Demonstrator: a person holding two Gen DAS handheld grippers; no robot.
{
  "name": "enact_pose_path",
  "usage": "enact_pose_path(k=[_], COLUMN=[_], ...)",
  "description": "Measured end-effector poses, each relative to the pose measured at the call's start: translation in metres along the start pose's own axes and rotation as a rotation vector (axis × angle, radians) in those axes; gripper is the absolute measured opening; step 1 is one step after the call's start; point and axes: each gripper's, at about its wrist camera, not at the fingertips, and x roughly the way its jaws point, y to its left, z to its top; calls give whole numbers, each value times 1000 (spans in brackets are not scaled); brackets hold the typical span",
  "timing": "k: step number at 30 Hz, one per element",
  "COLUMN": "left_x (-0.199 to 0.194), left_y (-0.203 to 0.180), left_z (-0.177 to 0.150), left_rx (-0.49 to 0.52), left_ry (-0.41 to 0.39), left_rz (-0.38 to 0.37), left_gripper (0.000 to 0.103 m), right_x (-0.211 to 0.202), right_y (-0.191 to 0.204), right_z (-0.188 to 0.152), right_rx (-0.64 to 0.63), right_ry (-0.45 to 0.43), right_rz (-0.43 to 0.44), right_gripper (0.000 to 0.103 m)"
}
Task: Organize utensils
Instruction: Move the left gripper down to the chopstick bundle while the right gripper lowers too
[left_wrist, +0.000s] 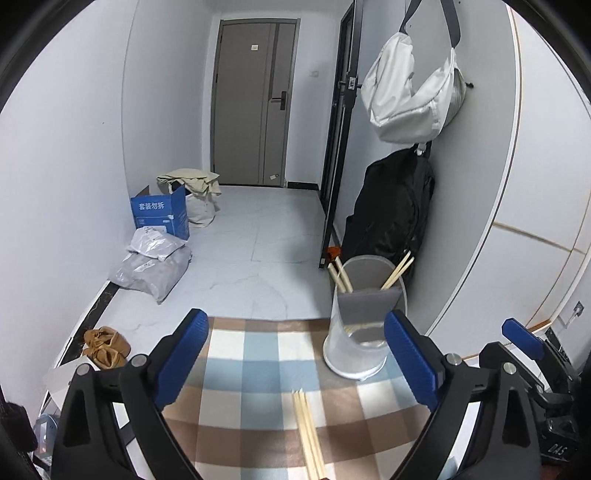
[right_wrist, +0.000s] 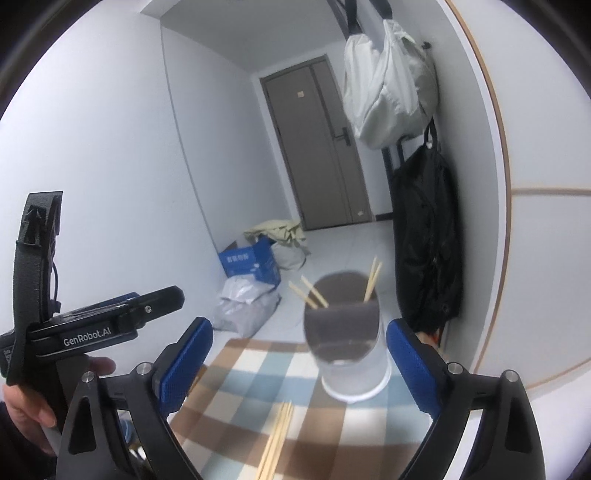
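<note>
Both views looked across a blue, brown and white checked cloth (left_wrist: 258, 354) covering the work surface. A translucent white plastic cup with a grey foam divider (left_wrist: 360, 325) stood upright near the far right corner of the cloth, holding four pale wooden chopsticks (left_wrist: 341, 275) that leaned out over its rim, two to each side of the divider. A loose bundle of pale wooden chopsticks (left_wrist: 308, 435) lay flat near the near edge, well apart from the cup. The left gripper (left_wrist: 295, 362) hung above the cloth with its blue-padded tongs spread wide and nothing between them. The right gripper (right_wrist: 299, 369) hung likewise, tongs apart and empty, the loose bundle lying below and between them.
</note>
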Motion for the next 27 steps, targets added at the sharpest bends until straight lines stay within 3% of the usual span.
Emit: enact_pose_path(k=[12, 14, 19, 27], left_x=[19, 20, 30, 37], left_y=[27, 37, 56, 80], left_z=[-38, -43, -45, -40], left_rx=[-34, -52, -93, -111], left_ry=[49, 52, 104, 122], left_rz=[29, 35, 67, 104], left_gripper=[94, 94, 94, 94], right_x=[30, 40, 69, 128], right_y=[6, 7, 9, 14], right_z=[-49, -53, -64, -80], right_rx=[-11, -8, -21, -35], right_ry=[165, 216, 342, 542], right_rz=[-15, -4, -20, -19], right_gripper=[95, 92, 64, 59])
